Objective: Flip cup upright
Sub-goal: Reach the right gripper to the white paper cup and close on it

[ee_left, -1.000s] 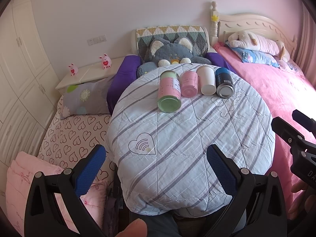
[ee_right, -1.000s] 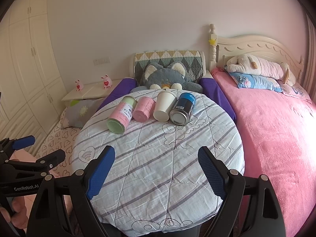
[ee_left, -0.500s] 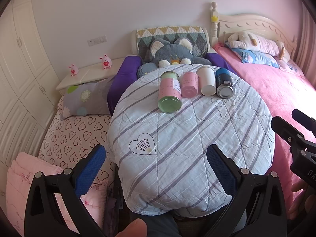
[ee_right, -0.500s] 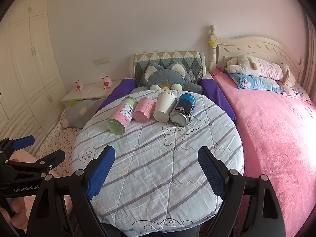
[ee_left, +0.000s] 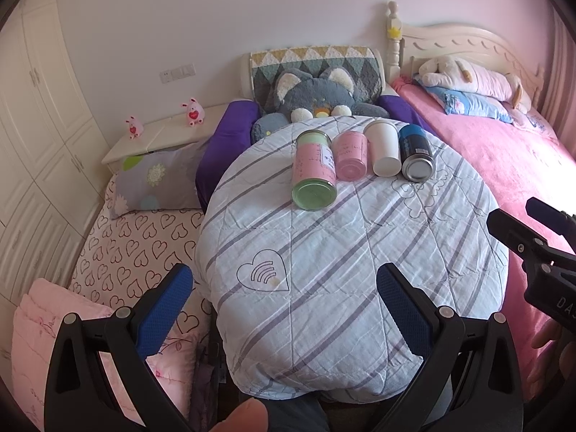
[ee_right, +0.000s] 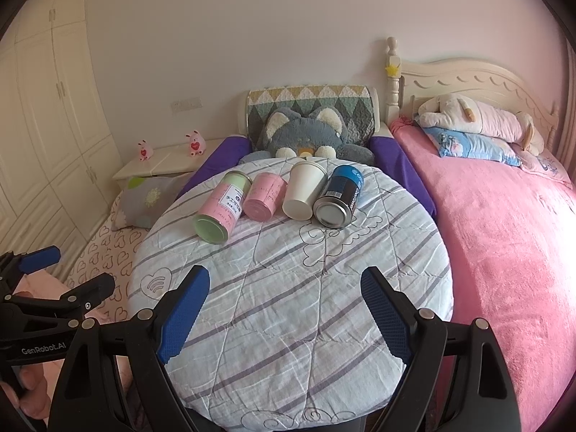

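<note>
A white paper cup (ee_left: 384, 148) (ee_right: 304, 190) lies on its side at the far end of a round table covered with a striped quilt (ee_left: 345, 237) (ee_right: 288, 288). It lies between a small pink can (ee_left: 350, 154) (ee_right: 265, 196) and a blue can (ee_left: 415, 152) (ee_right: 340, 196). A larger pink and green tin (ee_left: 314, 171) (ee_right: 221, 207) lies at the left of the row. My left gripper (ee_left: 284, 288) and right gripper (ee_right: 284, 288) are both open and empty at the table's near edge, well short of the cup.
A grey plush cat (ee_left: 316, 95) sits behind the row. A pink bed (ee_right: 504, 223) lies right of the table, a heart-print mattress (ee_left: 136, 237) and a white nightstand (ee_left: 162, 136) left. Each gripper shows at the other view's edge.
Both views have barely shifted; the cups and cans lie as before and both grippers stay open.
</note>
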{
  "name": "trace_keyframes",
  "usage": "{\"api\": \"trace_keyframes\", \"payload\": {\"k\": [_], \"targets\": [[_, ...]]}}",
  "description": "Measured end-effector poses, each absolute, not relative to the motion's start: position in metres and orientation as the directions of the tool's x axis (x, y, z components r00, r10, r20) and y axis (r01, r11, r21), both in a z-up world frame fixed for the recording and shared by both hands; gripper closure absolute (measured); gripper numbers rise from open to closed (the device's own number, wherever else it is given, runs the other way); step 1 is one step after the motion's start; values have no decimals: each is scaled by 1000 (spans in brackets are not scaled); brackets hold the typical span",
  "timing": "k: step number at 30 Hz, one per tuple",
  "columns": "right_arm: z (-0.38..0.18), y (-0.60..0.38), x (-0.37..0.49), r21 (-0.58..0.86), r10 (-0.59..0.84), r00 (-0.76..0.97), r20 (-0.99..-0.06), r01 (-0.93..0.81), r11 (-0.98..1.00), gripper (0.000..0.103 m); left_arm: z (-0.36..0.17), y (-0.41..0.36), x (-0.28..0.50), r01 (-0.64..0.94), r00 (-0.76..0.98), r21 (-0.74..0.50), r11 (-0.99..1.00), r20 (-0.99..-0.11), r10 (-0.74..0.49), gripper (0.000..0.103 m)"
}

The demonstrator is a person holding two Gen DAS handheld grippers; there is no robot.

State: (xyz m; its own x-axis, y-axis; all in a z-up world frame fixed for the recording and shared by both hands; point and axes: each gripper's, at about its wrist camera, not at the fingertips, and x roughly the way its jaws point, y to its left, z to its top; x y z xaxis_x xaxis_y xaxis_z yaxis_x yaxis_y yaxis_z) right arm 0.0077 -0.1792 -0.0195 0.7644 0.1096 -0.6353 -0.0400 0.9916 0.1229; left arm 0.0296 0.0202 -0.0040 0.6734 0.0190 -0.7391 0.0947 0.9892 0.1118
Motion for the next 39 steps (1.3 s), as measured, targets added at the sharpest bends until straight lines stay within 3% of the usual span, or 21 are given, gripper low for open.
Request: {"api": "trace_keyframes", "payload": {"k": [16, 22, 31, 35, 39], "targets": [[-66, -186, 182, 183, 170, 611, -773, -42, 982, 16, -45, 29, 150, 60, 646, 112, 992, -762, 47, 0], [-82, -178, 241, 138, 129, 572, -810, -28, 990, 16, -58, 31, 184, 66, 634, 101, 993, -773, 37, 0], [-98, -183, 293, 173, 132, 515, -847, 31, 984, 16, -70, 32, 204, 71, 620, 89, 994, -784, 26, 0], [-105, -189, 310, 218, 169, 478, -862, 49, 975, 23, -72, 31, 206, 76, 619, 99, 992, -785, 30, 0], [-110, -194, 323, 224, 168, 441, -882, 78, 971, 23, -71, 30, 207, 79, 618, 98, 992, -786, 29, 0]]}}
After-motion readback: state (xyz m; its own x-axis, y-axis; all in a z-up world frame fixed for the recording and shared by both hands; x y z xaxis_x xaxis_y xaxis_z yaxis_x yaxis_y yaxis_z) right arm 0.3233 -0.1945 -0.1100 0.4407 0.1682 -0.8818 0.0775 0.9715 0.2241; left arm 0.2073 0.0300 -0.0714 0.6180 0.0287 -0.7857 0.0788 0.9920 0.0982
